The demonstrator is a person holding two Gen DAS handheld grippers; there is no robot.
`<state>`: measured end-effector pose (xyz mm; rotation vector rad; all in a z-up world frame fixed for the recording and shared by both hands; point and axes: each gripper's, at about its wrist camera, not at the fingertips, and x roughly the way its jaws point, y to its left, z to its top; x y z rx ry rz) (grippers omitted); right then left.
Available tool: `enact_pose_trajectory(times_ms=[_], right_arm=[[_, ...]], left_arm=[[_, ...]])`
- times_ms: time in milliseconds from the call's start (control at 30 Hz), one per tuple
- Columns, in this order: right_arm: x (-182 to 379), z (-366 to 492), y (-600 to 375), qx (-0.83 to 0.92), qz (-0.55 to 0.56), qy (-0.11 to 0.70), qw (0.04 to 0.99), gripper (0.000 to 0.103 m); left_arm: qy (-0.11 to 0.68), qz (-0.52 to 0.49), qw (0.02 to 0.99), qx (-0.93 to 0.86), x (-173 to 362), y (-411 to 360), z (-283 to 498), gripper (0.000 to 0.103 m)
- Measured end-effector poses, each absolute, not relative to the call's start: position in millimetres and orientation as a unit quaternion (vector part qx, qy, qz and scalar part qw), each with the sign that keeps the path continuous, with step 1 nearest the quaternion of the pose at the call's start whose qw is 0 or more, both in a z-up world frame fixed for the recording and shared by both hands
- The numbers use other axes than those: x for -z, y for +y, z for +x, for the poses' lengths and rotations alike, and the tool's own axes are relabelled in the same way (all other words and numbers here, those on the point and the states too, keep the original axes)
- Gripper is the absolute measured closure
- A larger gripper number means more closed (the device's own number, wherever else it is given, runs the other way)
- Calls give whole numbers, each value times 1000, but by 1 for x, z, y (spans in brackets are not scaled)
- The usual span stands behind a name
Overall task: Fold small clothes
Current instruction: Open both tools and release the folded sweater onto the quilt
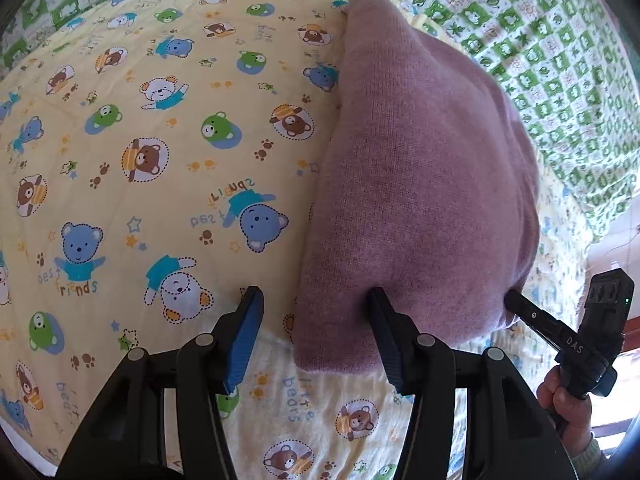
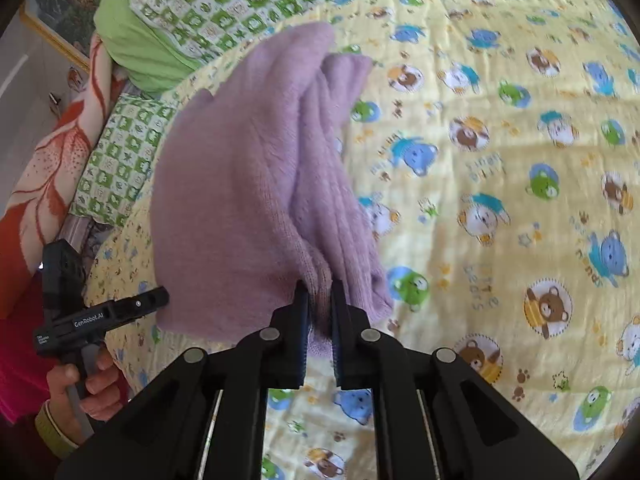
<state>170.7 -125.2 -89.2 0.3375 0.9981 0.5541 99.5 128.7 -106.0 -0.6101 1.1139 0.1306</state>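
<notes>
Your right tool (image 2: 320, 300) is clamped on the near edge of the purple knitted garment (image 2: 248, 184), with bunched folds pinched between its pads. The garment lies on the bed, over the yellow bear-print quilt (image 2: 500, 160), its far end reaching toward the green checked pillow (image 2: 224, 4) at the quilt's far edge. Your left tool (image 1: 316, 316) stands open at the garment's near corner: its right finger (image 1: 384, 320) sits against the fabric, its left finger over bare quilt, nothing gripped. Your left hand (image 2: 80, 392) shows at the quilt's near edge.
</notes>
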Motion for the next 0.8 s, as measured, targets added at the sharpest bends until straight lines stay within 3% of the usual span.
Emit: enact_pose_trajectory(times_ms=[333, 400, 467, 800], right_arm=[[82, 158, -139, -277, 160, 464, 826, 88], [78, 148, -141, -281, 152, 458, 830, 83], [75, 134, -142, -280, 134, 456, 834, 71], [79, 79, -144, -298, 56, 448, 841, 56]], left_arm=[[499, -229, 828, -114, 64, 84, 77, 48], [490, -215, 836, -122, 58, 72, 66, 42], [481, -193, 844, -136, 55, 61, 54, 38], [484, -156, 845, -167, 72, 35, -4, 33]])
